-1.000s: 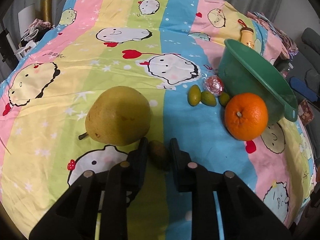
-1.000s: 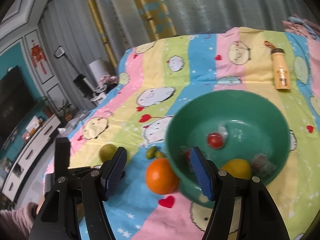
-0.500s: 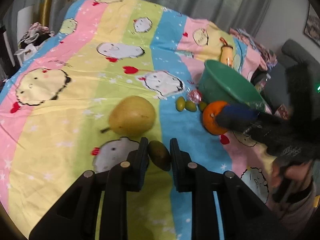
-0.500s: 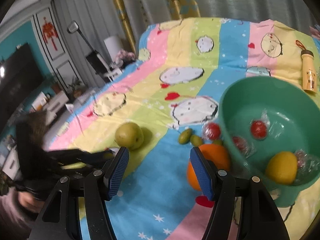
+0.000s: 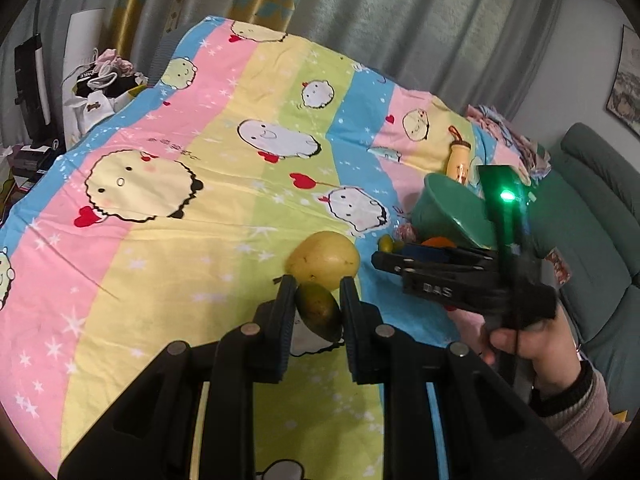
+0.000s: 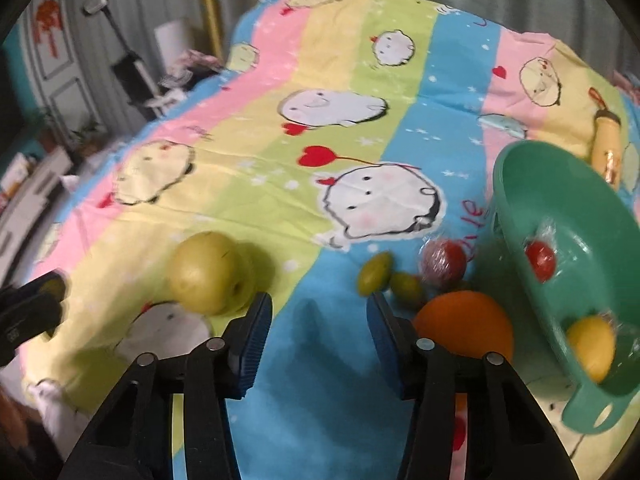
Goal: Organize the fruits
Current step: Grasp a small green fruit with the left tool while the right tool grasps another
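Currently, a small green fruit [image 5: 318,312] is clamped in the left claw [image 5: 316,312] and could be dropped short of the bowl [image 5: 448,216] at two o'clock, while nothing is held between the right claw's [image 6: 316,332] parted, closing jaws.

glossy green plastic bowl [image 6: 568,216], matt printed cloth sheet [image 6: 280,184]

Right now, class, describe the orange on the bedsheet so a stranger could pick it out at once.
Find the green bowl tipped on the striped cartoon sheet. The orange lies on the sheet just outside the bowl's rim, beside two small green fruits and a wrapped red one. It is the only bright orange fruit, much bigger than those.
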### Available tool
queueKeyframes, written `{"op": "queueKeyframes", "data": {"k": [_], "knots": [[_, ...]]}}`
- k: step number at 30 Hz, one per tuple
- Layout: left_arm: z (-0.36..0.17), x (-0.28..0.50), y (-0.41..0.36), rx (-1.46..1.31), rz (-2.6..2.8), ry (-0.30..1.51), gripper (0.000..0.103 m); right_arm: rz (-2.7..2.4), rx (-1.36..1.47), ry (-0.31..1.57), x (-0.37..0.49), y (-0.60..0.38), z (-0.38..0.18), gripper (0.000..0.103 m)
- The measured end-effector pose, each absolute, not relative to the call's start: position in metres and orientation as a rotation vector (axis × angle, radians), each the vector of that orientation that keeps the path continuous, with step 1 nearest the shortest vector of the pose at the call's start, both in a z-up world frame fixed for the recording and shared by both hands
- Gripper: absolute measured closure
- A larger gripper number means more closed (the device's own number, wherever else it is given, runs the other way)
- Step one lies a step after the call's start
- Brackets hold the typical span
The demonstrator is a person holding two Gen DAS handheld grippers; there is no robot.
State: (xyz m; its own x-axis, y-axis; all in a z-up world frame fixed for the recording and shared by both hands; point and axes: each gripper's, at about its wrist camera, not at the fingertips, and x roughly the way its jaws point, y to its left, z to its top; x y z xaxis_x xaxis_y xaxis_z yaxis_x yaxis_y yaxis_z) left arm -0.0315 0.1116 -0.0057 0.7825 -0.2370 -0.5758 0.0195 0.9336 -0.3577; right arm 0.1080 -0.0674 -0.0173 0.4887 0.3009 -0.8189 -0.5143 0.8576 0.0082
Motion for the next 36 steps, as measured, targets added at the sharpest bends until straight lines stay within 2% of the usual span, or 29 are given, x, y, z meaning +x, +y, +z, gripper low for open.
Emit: {"op": "queueKeyframes", "data": {"k": [12,15,17,20,22,27,36], "knots": [[-0.003,-0.040,0.134,-0.391,-0.144,0.642,0.082,0.314,-0.495,1.104,0.160,-0.027,-0.032,0.052],[-0.004,-0.041,0.137,-0.406,-0.146,0.643,0.081,0.314,-0.557,1.164,0.168,-0.022,-0.036,0.058],[-0.004,-0.041,0.137,-0.409,-0.147,0.646,0.081,0.334,-0.571,1.202,0.174,-0.022,-0.038,0.058],[-0.005,-0.039,0.136,-0.409,-0.154,0.652,0.081,0.397,-0.527,1.248,0.180,-0.027,-0.037,0.069],[-0.006,-0.038,0.135,-0.407,-0.155,0.656,0.081,0.399,-0.524,1.239,0.179,-0.029,-0.035,0.084],[-0.009,-0.033,0.130,-0.403,-0.160,0.672,0.081,0.432,-0.531,1.197,0.165,-0.032,-0.033,0.084],[-0.011,-0.028,0.124,-0.391,-0.170,0.685,0.081,0.472,-0.604,1.245,0.160,-0.028,-0.028,0.082]]}}
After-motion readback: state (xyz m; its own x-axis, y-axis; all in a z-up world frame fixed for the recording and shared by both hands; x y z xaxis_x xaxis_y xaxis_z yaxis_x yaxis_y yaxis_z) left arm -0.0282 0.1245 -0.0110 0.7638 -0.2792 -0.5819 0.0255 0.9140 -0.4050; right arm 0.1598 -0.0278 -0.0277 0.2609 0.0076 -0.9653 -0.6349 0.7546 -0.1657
